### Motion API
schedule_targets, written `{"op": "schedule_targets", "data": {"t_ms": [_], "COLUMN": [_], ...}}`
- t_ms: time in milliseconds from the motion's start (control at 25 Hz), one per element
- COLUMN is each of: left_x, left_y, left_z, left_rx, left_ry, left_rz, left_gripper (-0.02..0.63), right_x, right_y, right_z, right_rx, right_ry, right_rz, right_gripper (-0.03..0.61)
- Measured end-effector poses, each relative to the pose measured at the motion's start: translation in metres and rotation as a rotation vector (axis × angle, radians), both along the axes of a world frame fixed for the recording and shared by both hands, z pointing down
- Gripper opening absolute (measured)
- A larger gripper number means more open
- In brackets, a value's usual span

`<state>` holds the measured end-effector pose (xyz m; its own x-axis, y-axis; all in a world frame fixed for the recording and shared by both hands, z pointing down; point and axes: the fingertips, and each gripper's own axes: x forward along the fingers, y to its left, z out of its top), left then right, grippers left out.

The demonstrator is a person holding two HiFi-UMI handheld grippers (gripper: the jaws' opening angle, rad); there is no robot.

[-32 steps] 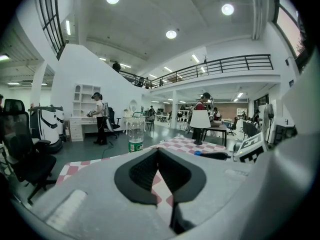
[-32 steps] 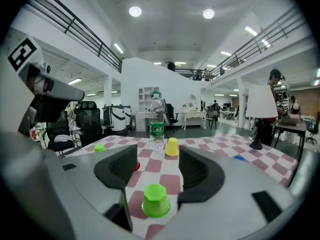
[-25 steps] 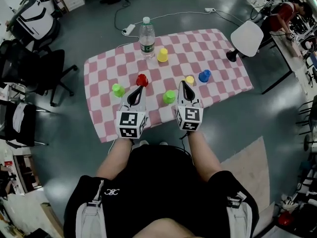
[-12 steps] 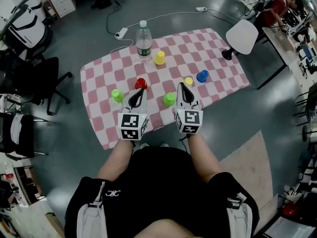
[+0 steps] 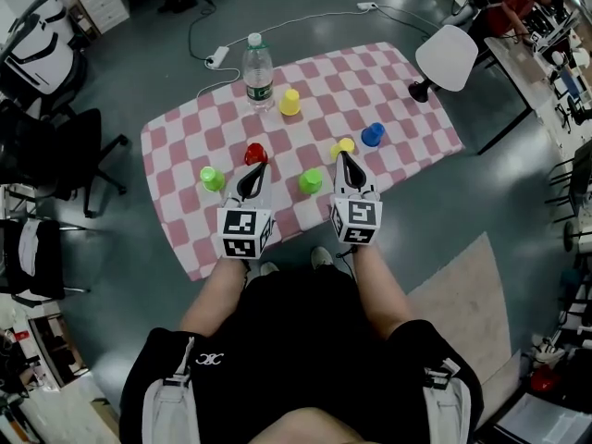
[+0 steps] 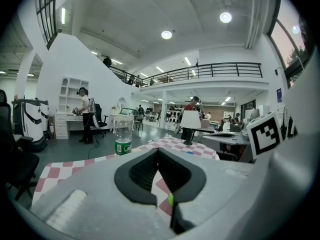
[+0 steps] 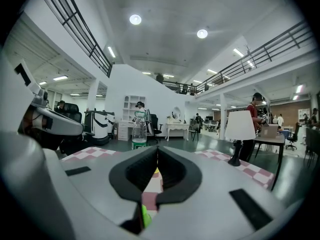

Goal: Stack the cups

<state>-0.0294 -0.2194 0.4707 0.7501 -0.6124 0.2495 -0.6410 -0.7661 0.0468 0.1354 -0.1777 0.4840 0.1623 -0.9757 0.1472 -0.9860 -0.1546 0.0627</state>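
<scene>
The left gripper [image 5: 258, 166] and right gripper [image 5: 342, 158], both closed and empty, hang over the pink-and-white checked tablecloth [image 5: 185, 141]. Six small plastic cups [image 5: 256, 153] stand scattered on it, unstacked, a green plastic cup [image 5: 311, 181] between the grippers.

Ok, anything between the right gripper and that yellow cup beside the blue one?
Nothing visible does. The right gripper, jaws shut, points at the yellow cup just ahead; the blue cup and a green cup sit off to either side.
</scene>
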Motion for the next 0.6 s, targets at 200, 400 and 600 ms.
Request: {"op": "schedule_targets", "data": {"t_ms": [200, 400, 600], "left_x": [0.013, 0.021, 0.018], "left_y": [-0.004, -0.005, -0.009], "left_z": [0.0, -0.001, -0.002], "left_rx": [-0.004, 0.002, 0.007], "left_ry": [0.003, -0.003, -0.019], "left_rz": [-0.031, -0.062, -0.111], "left_gripper": [0.015, 0.015, 0.015], "right_x": [0.024, 0.044, 0.061], "right_y": [-0.008, -0.018, -0.027], "right_z": [0.013, 0.038, 0.063], "right_rx": [-0.028, -0.091, -0.156], "right_ry": [-0.032, -0.041, -0.03], "right_rz": [-0.045, -0.071, -0.069], "right_gripper": [0.145, 0.235, 0.242]}}
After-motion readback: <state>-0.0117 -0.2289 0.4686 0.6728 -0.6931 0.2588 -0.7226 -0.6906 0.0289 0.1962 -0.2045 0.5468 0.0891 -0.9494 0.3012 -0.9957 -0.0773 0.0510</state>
